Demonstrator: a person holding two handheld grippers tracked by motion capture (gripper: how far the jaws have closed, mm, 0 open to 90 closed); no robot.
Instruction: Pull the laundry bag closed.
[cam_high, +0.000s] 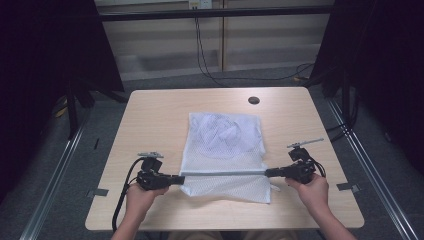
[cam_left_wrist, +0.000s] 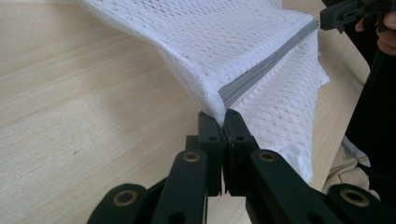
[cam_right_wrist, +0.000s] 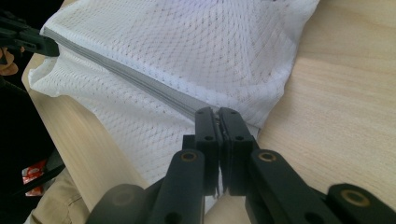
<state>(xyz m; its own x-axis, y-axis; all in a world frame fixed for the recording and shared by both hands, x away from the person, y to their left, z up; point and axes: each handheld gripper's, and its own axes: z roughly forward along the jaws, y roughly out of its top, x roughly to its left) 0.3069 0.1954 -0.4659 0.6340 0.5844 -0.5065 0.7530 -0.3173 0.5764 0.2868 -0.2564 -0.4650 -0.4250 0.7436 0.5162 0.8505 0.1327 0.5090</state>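
Mesh bag (cam_high: 223, 155), white and soft, lies in the middle of the wooden table (cam_high: 150, 120) in the high view. I see my left gripper (cam_high: 181, 179) and right gripper (cam_high: 268, 173) pull its grey zipper (cam_high: 225, 173) tight between them. In the left gripper view, my jaws pinch the zipper's end. In the right gripper view, my jaws pinch the other end.

Nothing here can be read: no lettering, label or number on the white mesh bag (cam_high: 225, 150) (or its grey zipper (cam_high: 224, 173)).
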